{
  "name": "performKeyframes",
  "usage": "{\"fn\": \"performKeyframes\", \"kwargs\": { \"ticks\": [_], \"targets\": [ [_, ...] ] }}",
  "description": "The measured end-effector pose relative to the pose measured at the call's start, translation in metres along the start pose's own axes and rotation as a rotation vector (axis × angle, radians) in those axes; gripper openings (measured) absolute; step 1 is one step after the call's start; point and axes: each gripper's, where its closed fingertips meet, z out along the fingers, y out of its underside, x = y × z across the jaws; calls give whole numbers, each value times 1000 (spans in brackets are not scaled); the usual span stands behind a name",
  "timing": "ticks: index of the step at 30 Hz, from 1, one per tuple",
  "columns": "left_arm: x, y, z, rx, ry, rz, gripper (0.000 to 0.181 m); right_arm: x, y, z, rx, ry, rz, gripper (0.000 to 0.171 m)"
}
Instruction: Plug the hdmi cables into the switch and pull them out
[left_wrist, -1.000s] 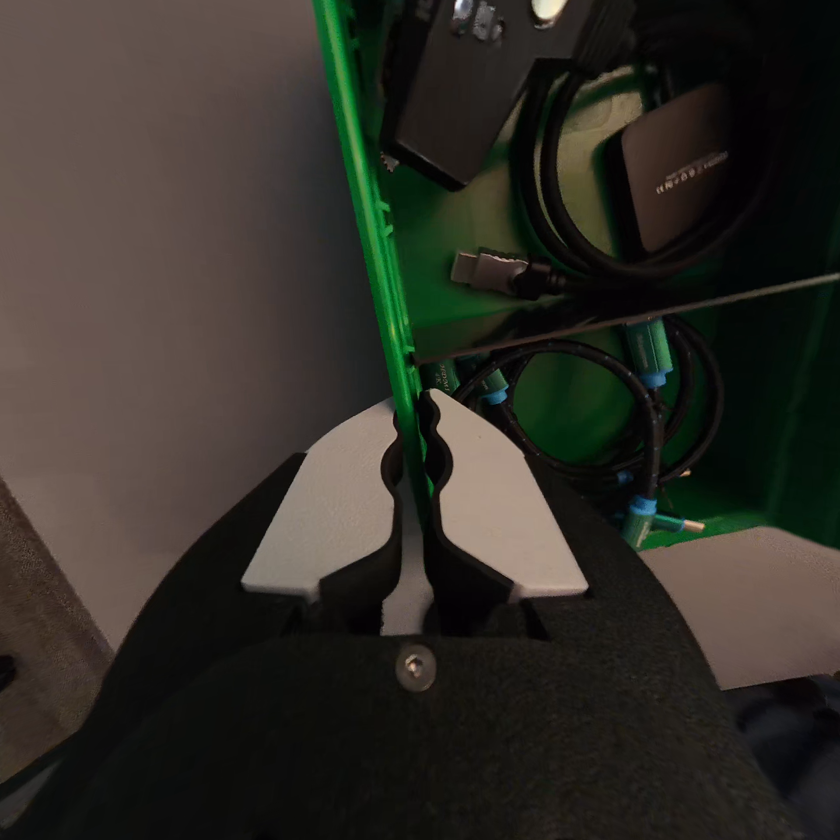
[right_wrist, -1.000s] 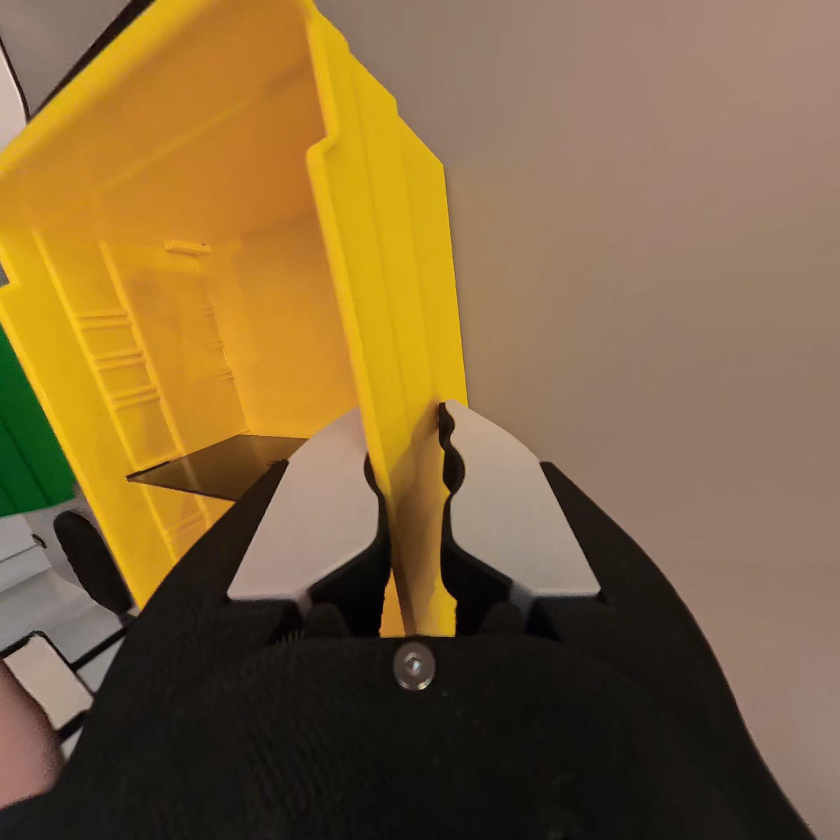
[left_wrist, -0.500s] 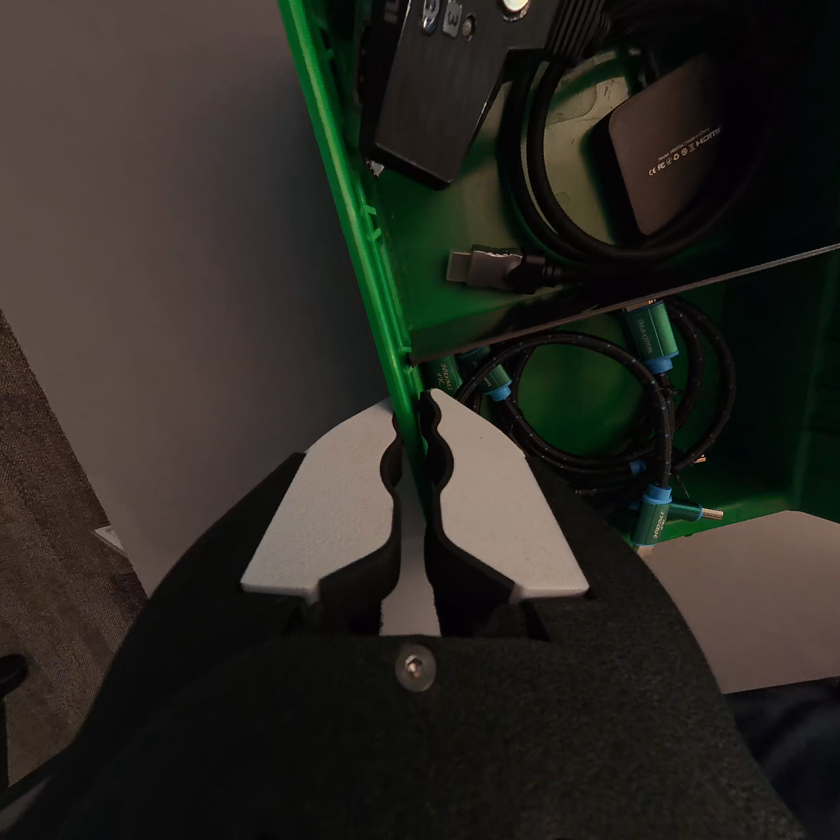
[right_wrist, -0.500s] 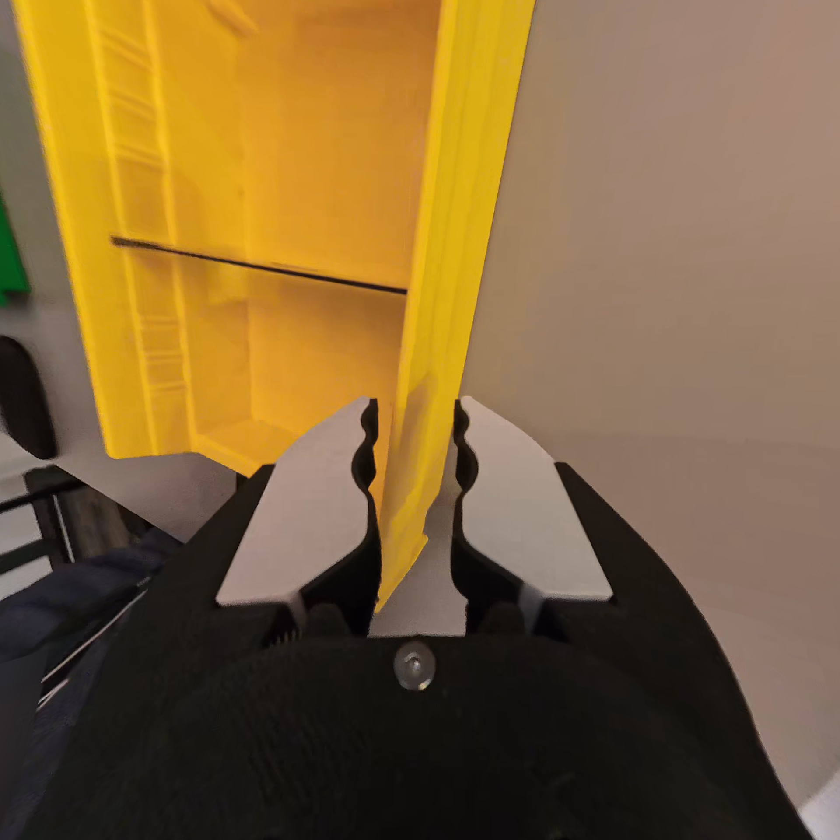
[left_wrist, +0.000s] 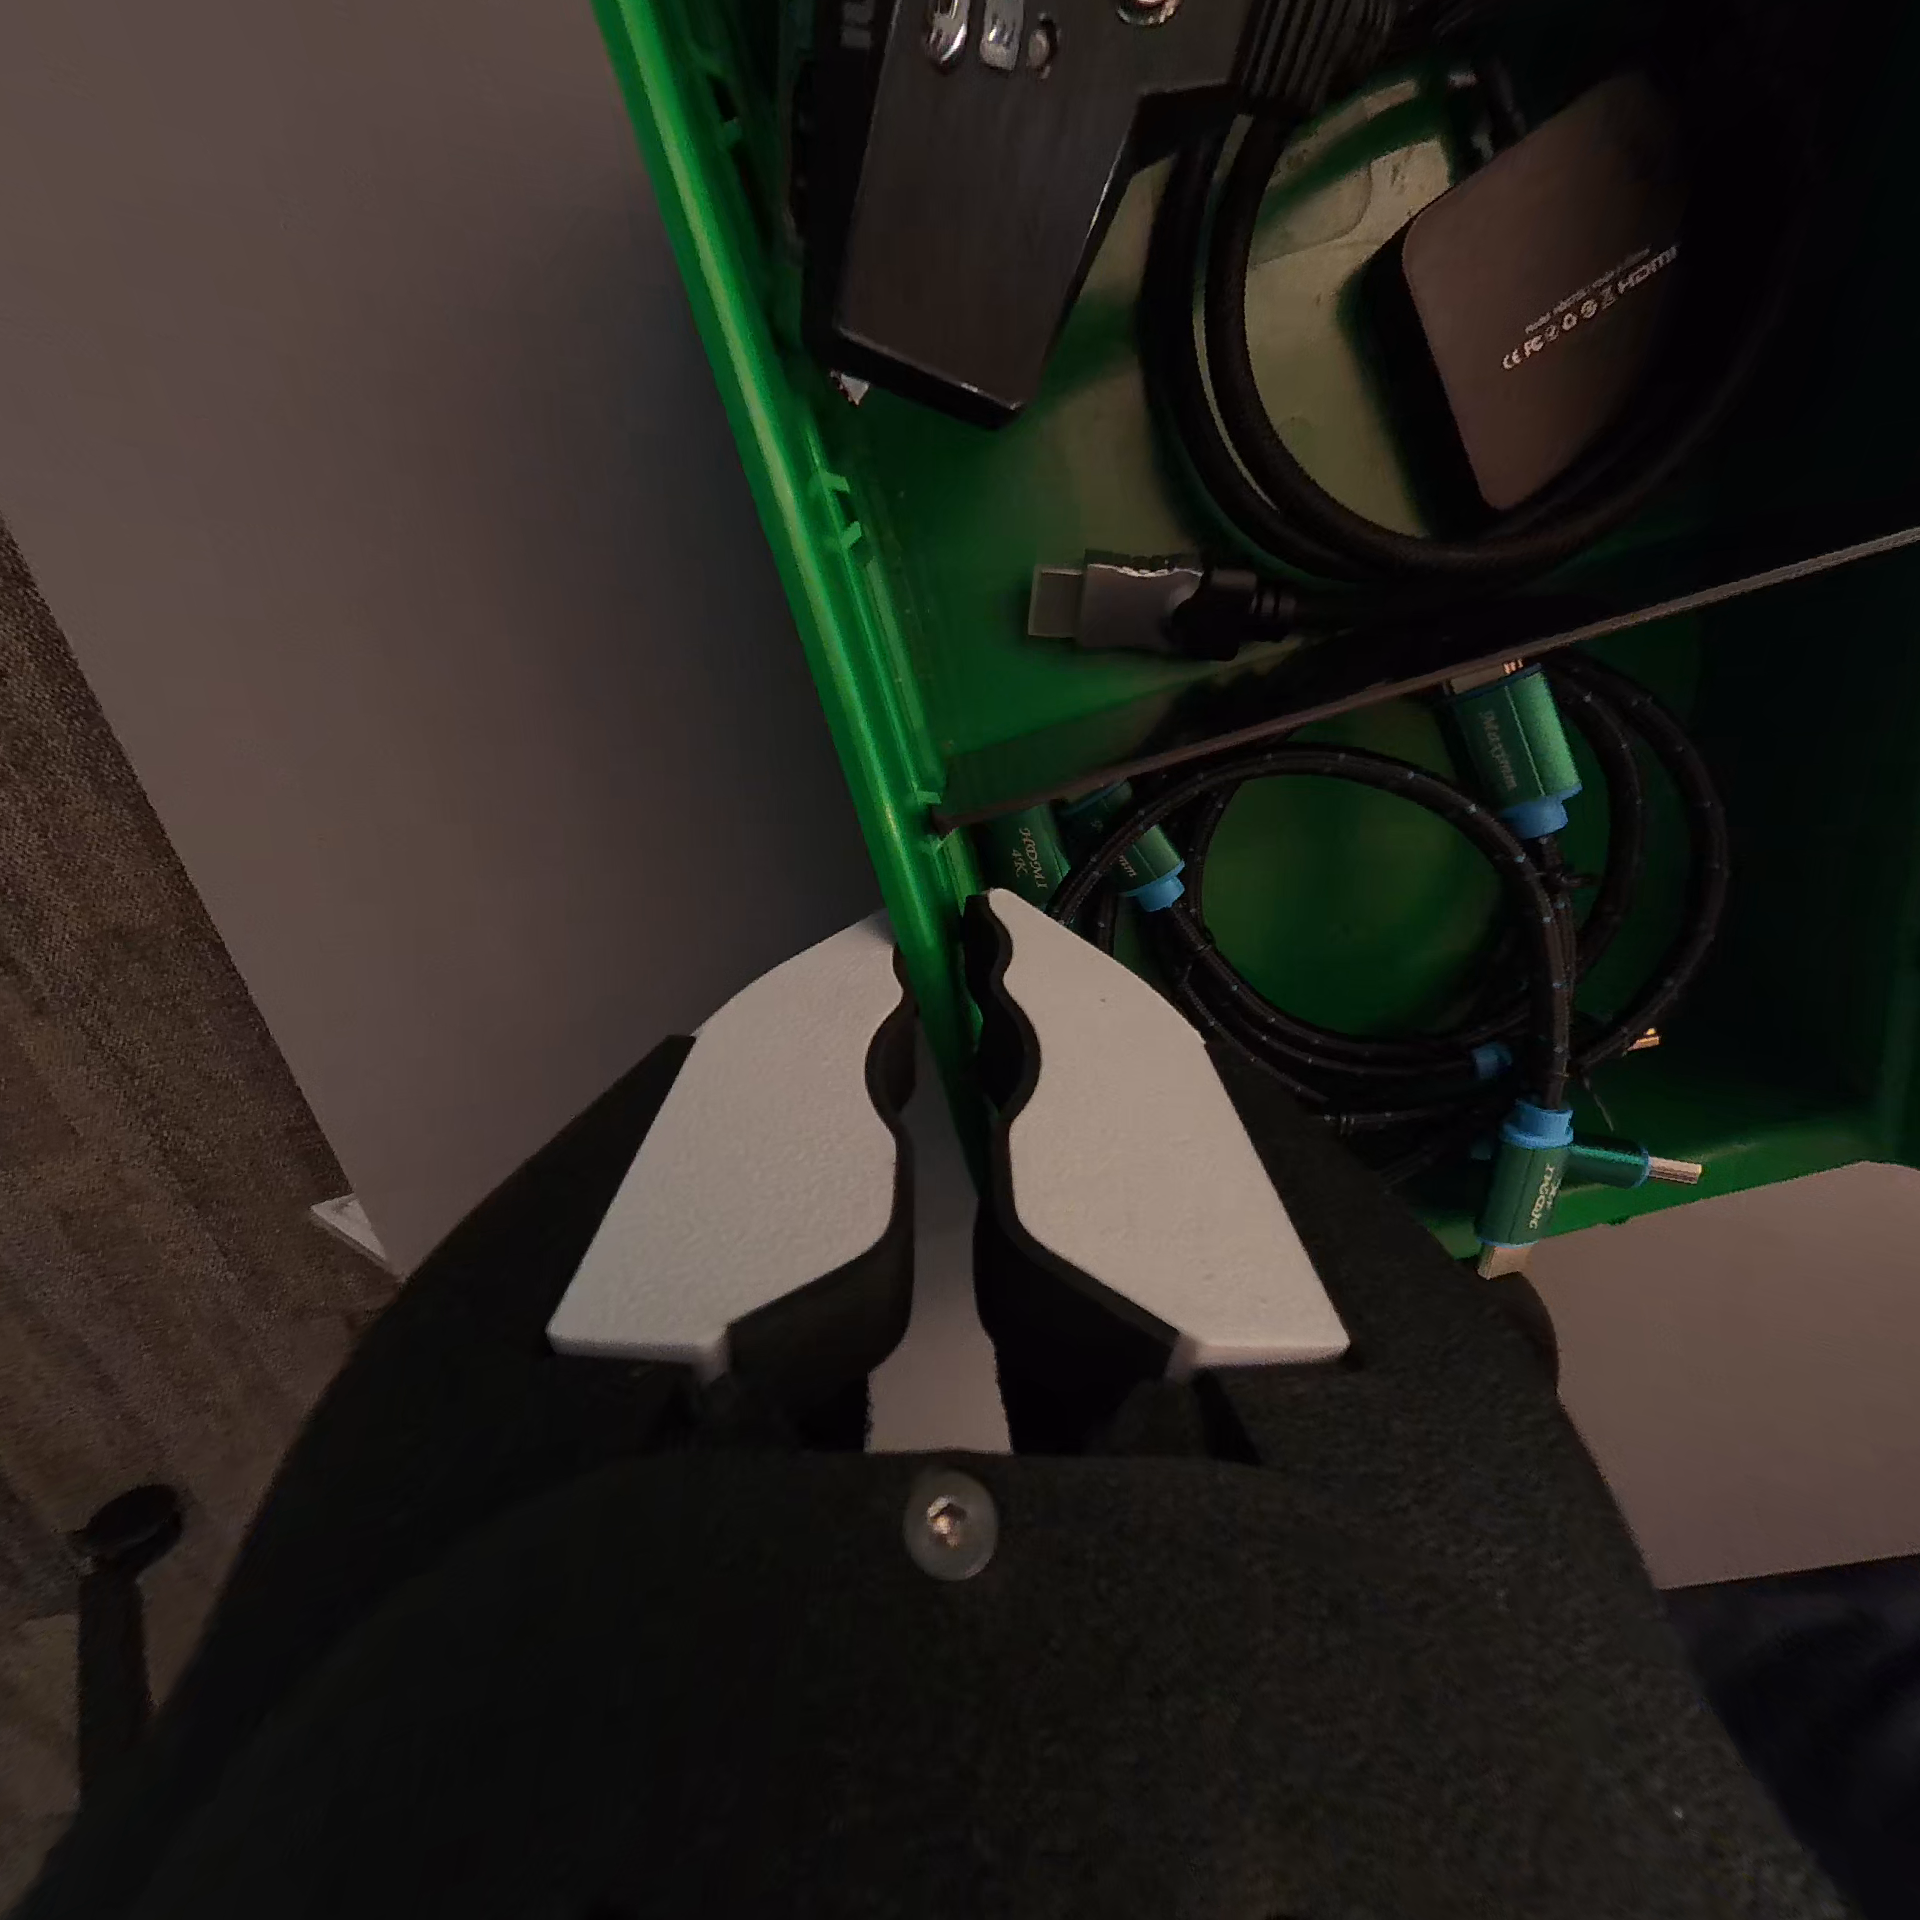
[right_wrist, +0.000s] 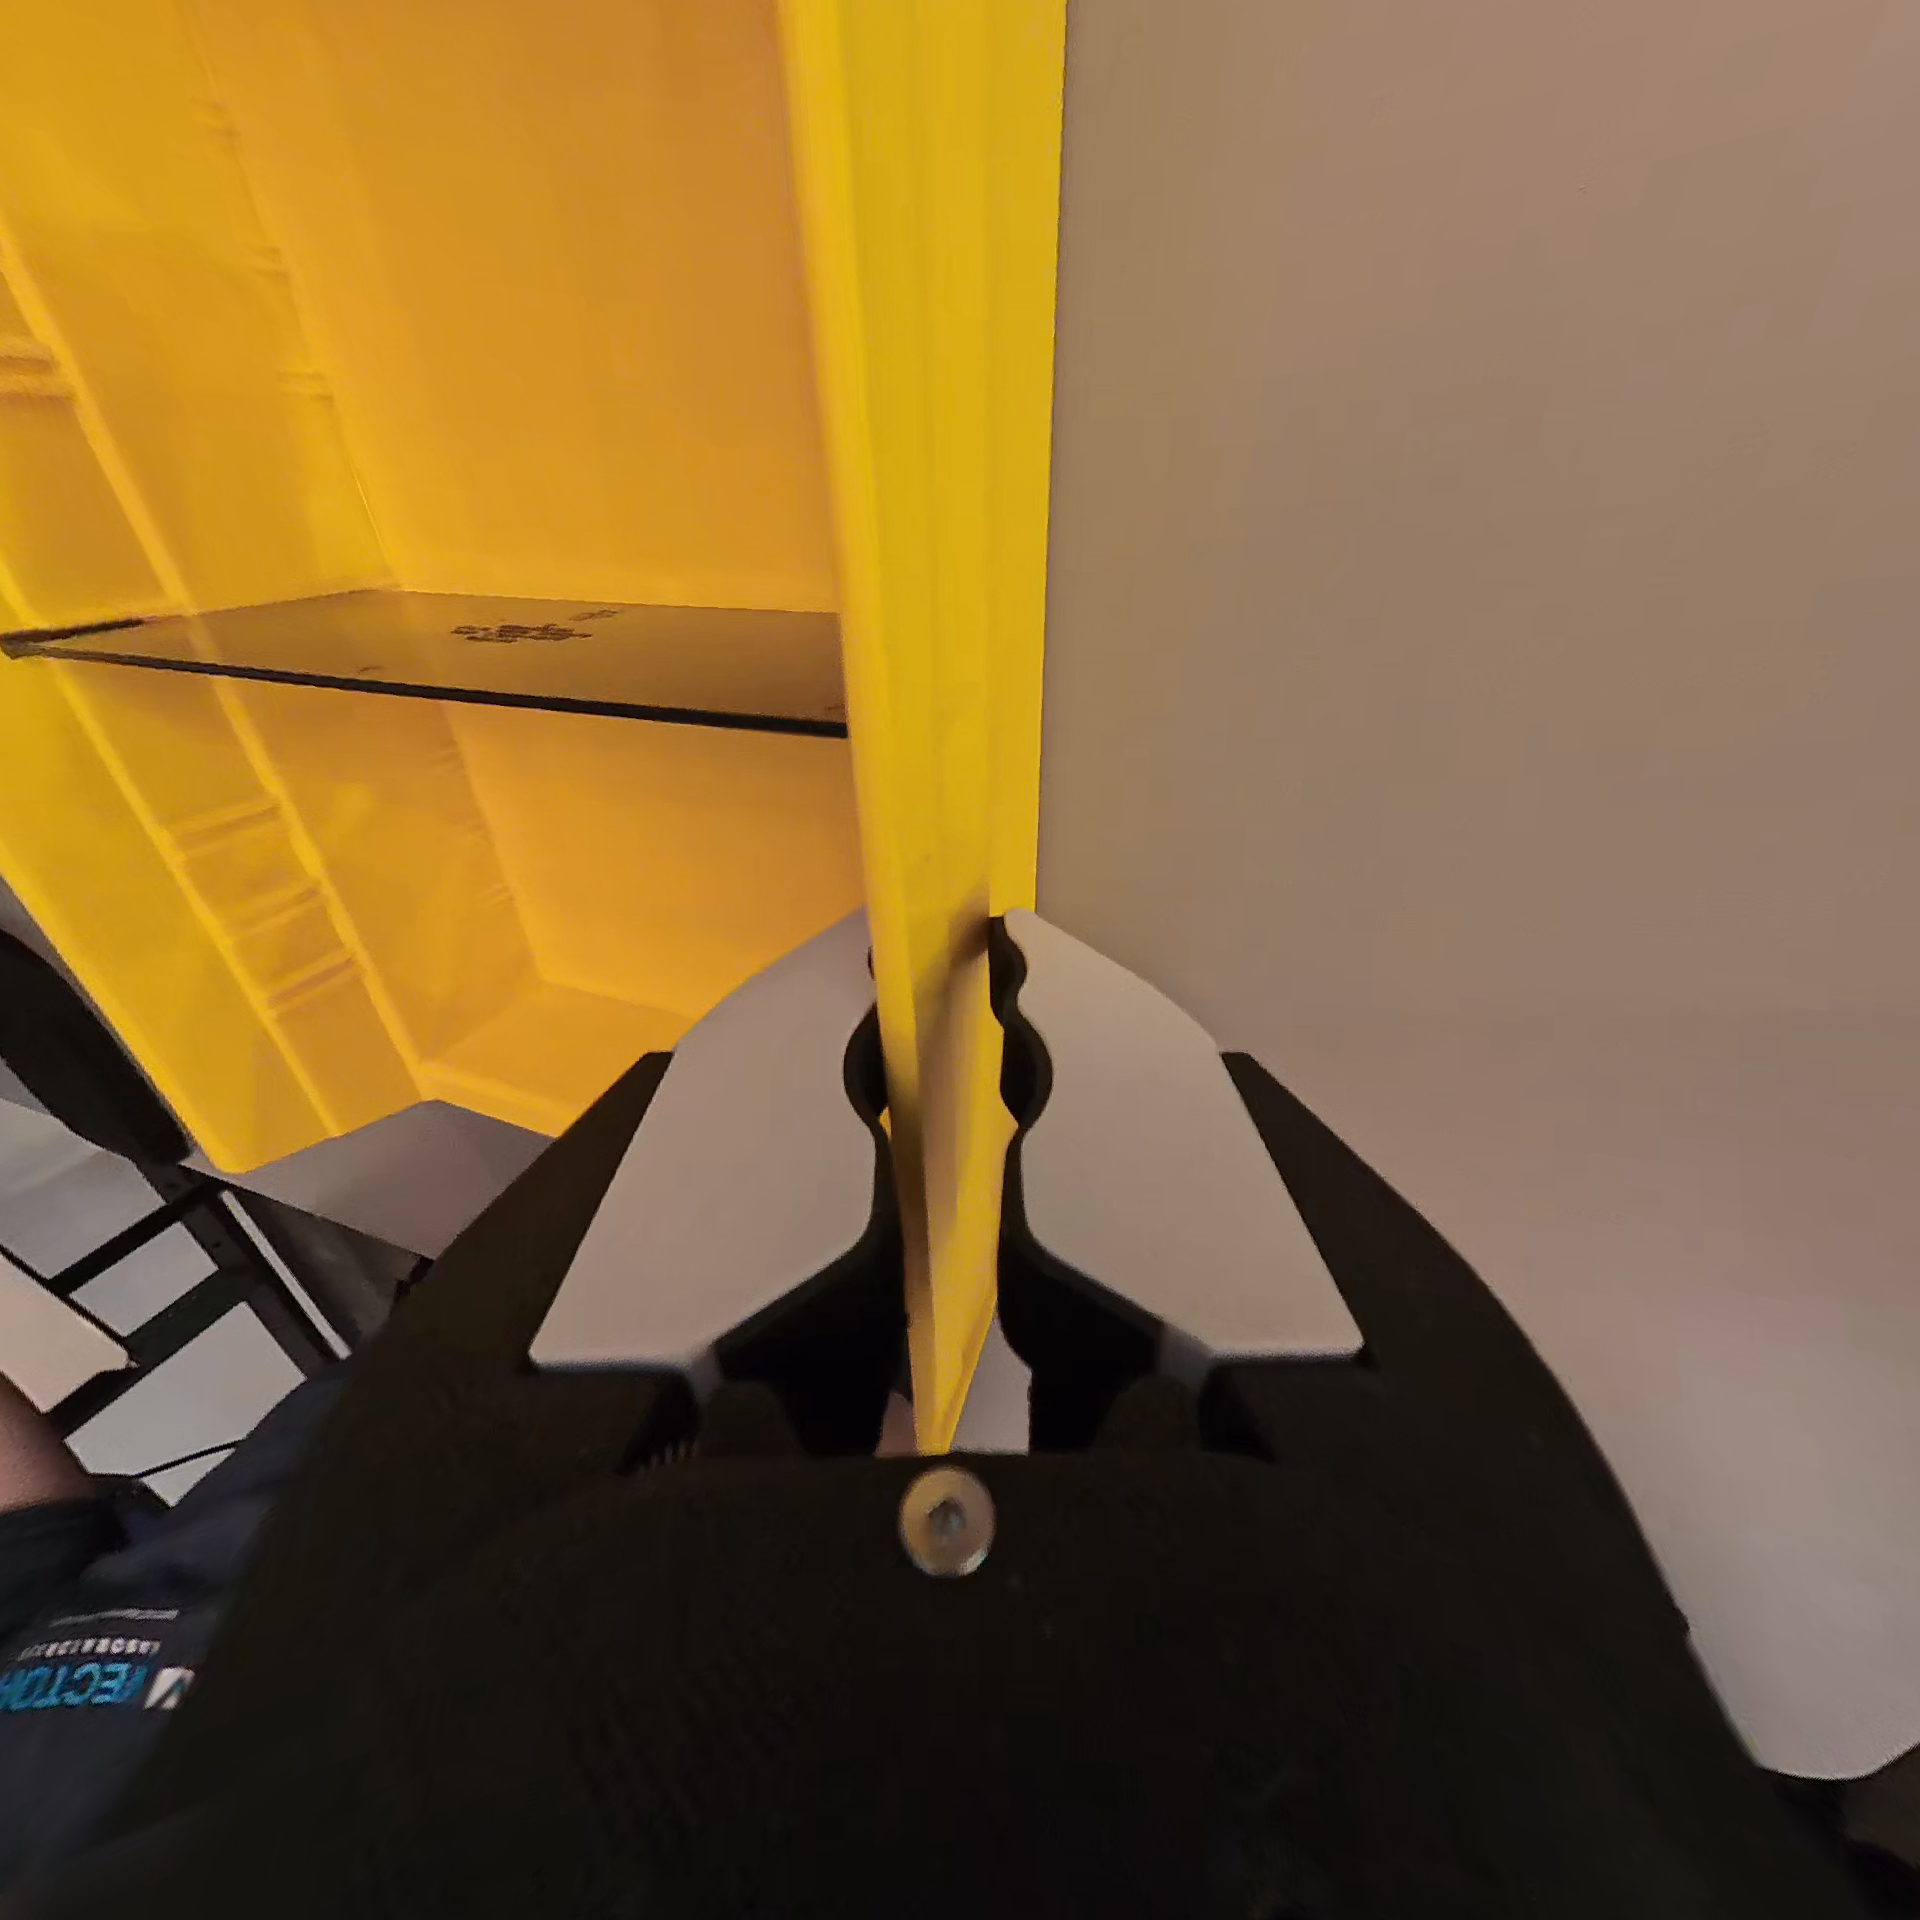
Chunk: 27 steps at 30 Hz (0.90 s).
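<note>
My left gripper (left_wrist: 935, 925) is shut on the side wall of a green bin (left_wrist: 790, 436). A black divider (left_wrist: 1455, 665) splits the bin. The far part holds a black HDMI switch (left_wrist: 956, 260), a second dark box (left_wrist: 1548, 301) and a black cable with a grey plug (left_wrist: 1112, 608). The near part holds coiled black cables with green-sleeved plugs (left_wrist: 1507, 758). My right gripper (right_wrist: 940, 935) is shut on the side wall of a yellow bin (right_wrist: 935, 416), which has a black divider (right_wrist: 468, 655) and shows nothing inside.
A pale table surface (left_wrist: 364, 468) lies under the green bin, with carpet (left_wrist: 125, 987) beyond its left edge. In the right wrist view the pale table (right_wrist: 1455, 623) lies right of the yellow bin. A dark frame (right_wrist: 187, 1278) and a person's sleeve (right_wrist: 94, 1662) show at lower left. The grippers' ends are close to 75 centimeters from one another.
My right jaws opened around the yellow wall half a second ago and have closed on it again; the yellow bin swung in view. The green bin shifted slightly in my left grasp's view.
</note>
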Motion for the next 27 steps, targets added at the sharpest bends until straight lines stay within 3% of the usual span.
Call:
{"fn": "performKeyframes", "kwargs": {
  "ticks": [15, 27],
  "targets": [
    [-14, 2, -1, -5, -56, 68, 9, -5, 19, 2, -93, 12, -86, 13],
    [-22, -1, -11, 89, -163, 149, 15, -8, 10, -6, -17, -68, -103, 18]
  ]
}}
